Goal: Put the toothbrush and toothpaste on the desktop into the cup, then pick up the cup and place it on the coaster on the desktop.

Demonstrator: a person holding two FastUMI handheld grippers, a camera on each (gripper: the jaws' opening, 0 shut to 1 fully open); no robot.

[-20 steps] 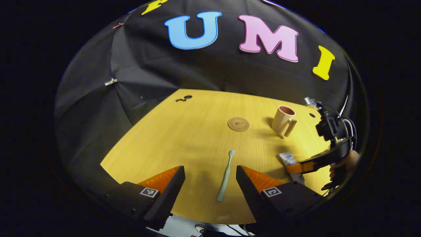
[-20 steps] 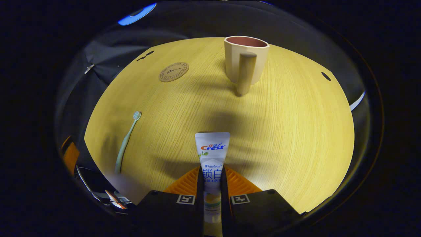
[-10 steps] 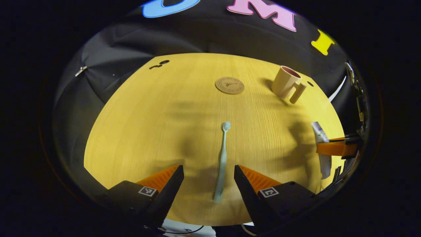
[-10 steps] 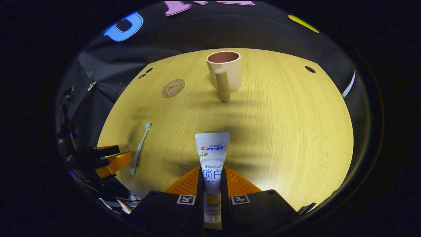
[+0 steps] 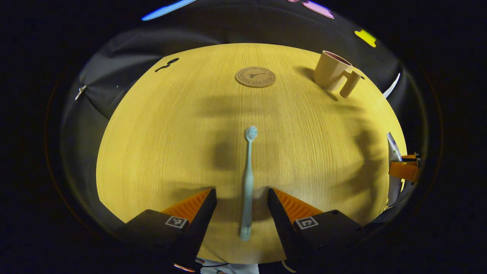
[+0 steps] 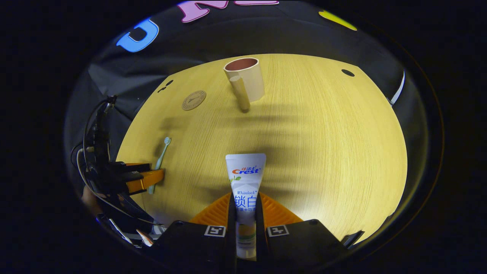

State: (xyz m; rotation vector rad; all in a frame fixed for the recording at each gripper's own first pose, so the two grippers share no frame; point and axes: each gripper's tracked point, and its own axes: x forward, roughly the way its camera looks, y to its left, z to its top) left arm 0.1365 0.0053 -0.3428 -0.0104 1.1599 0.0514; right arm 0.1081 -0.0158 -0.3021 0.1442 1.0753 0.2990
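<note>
Between the spread fingers of the left gripper (image 5: 241,198) lies one toothbrush (image 5: 247,182), flat on the wooden table (image 5: 159,144). Its long axis runs straight away from the gripper, bristle head at the far end and handle end nearest the camera. Both fingers stand apart from the handle, one on each side, so the jaws are open and grip nothing.

Ahead of the left gripper, past the bristle head, one round coaster (image 5: 255,77) lies flat on the table. Farther to the right of it stands one cup (image 5: 331,71), upright, mouth up, with its handle turned toward the near right. At the right edge of the left gripper view the right gripper (image 5: 401,169) appears, with the toothpaste tube (image 5: 393,167) crossing it.

Seen from the right gripper view, the right gripper (image 6: 245,207) is closed on the single toothpaste tube (image 6: 245,179); both fingers press its sides. The tube's long axis follows the fingers, flat crimped end pointing forward and cap end back between the finger bases. Whether the tube touches the table cannot be told.

Straight ahead of the right gripper, slightly left, stands the cup (image 6: 247,82), handle facing the gripper. The coaster (image 6: 194,100) lies to the left of the cup, apart from it. Nearer and farther left lies the toothbrush (image 6: 161,160), head away, with the left gripper (image 6: 146,179) at its handle end.
</note>
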